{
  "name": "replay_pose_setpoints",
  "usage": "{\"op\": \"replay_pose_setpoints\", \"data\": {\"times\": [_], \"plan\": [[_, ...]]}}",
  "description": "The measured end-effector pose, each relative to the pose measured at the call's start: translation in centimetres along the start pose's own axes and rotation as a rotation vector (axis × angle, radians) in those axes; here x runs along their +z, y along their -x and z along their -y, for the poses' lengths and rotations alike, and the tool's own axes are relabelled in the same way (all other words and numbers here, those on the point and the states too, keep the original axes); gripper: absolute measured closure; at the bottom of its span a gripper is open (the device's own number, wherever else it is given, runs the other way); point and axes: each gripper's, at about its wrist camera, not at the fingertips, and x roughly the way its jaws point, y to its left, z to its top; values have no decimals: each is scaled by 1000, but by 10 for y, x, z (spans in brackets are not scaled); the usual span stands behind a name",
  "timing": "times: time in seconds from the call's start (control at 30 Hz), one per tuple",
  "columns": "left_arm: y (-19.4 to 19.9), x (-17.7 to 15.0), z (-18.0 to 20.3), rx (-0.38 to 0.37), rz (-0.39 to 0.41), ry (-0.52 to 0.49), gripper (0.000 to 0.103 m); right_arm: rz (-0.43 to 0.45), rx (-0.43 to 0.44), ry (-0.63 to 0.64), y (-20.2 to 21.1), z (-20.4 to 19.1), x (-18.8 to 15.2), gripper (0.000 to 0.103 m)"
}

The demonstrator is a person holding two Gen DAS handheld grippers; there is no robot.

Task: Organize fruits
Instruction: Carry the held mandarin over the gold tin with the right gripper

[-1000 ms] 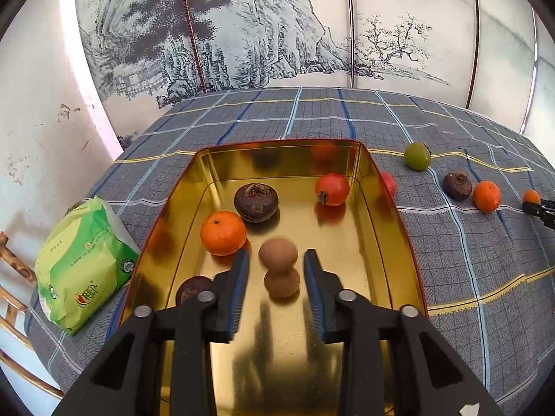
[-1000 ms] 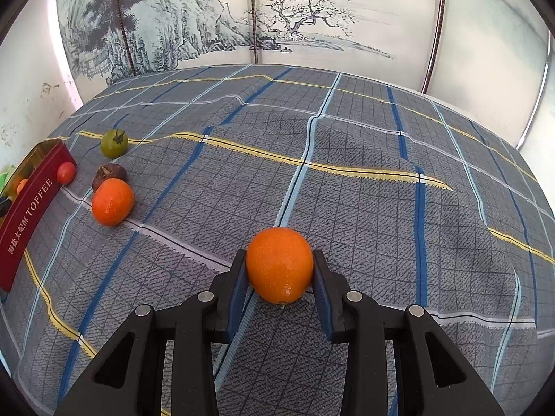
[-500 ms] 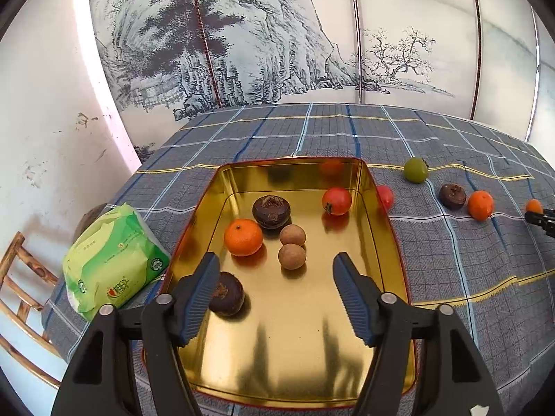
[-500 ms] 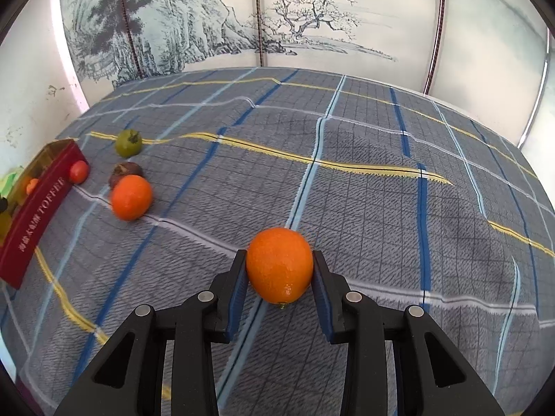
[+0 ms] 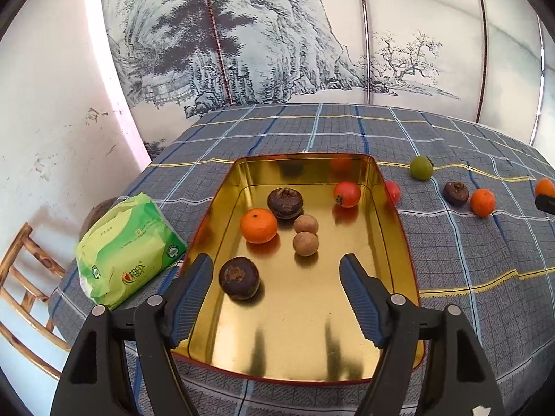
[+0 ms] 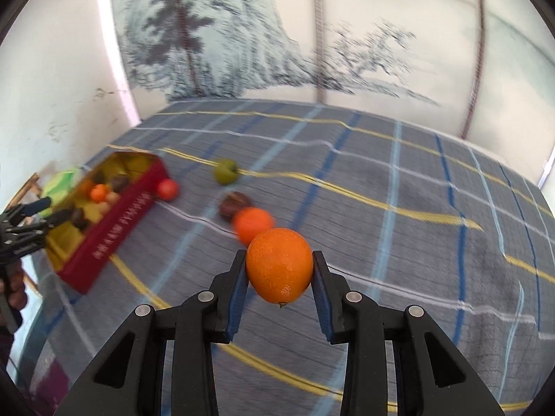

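Our right gripper (image 6: 279, 270) clamps a round orange citrus (image 6: 279, 269); swung fast leftward toward the far gold-lined red tin (image 6: 114, 223), it may slip free. Our left gripper (image 5: 275, 294), opening, holds nothing.

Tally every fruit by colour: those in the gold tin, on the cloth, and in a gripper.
Orange fruits: 3, one held in the right gripper
Dark brown fruits: 3
Red fruits: 2
Tan fruits: 2
Green fruit: 1
Total: 11
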Motion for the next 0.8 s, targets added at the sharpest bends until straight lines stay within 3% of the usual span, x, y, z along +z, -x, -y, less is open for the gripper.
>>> {"op": "replay_pose_setpoints", "data": {"times": [0.33,0.8], "plan": [[4,-8,-20,22,5,37,22,38,133,120,-3,-95,35,67],[8,-16,-43,39,11,80,16,-9,286,212,-35,-188,48,67]]}}
